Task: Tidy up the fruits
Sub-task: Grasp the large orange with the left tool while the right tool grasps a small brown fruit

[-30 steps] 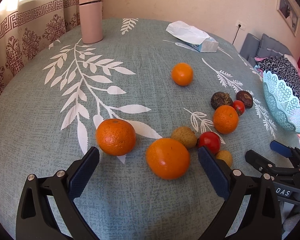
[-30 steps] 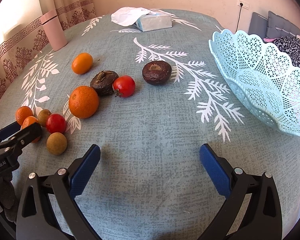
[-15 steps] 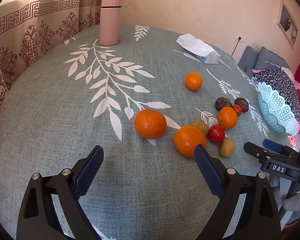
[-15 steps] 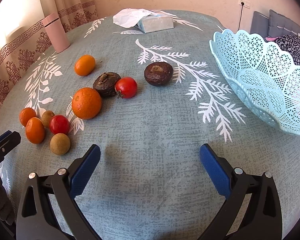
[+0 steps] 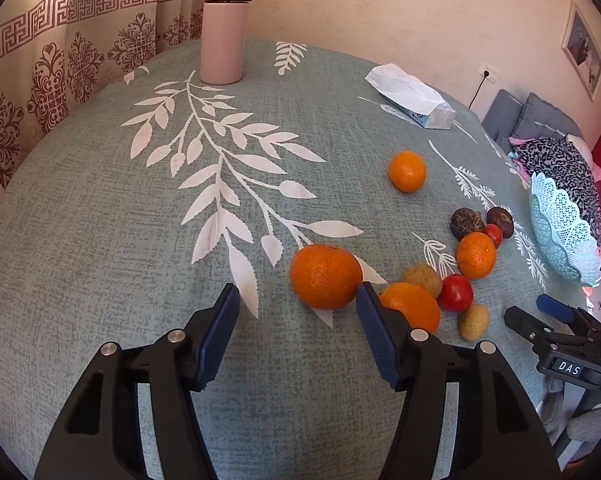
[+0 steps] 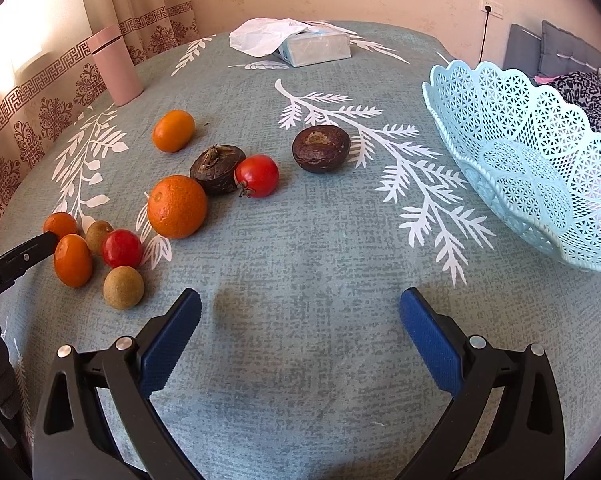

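Several fruits lie on the grey-green tablecloth. In the left wrist view my left gripper [image 5: 296,304] is open and empty, its right finger between a large orange [image 5: 326,276] and a second orange [image 5: 412,306]. Two tomatoes, two tan fruits and two dark fruits lie to the right. In the right wrist view my right gripper [image 6: 300,308] is open and empty over bare cloth, with an orange [image 6: 176,206], a tomato [image 6: 257,175] and a dark fruit [image 6: 321,148] ahead. The light-blue lattice basket [image 6: 532,152] stands at the right, empty.
A pink flask [image 5: 223,32] stands at the table's far left. A tissue box [image 6: 314,46] lies at the far side. A small orange [image 5: 406,171] lies apart from the cluster. The table's edge curves close behind the basket. The left gripper's finger [image 6: 16,258] shows at the left edge.
My left gripper has narrowed its opening and moved forward and right toward the two near oranges. My right gripper has barely moved.
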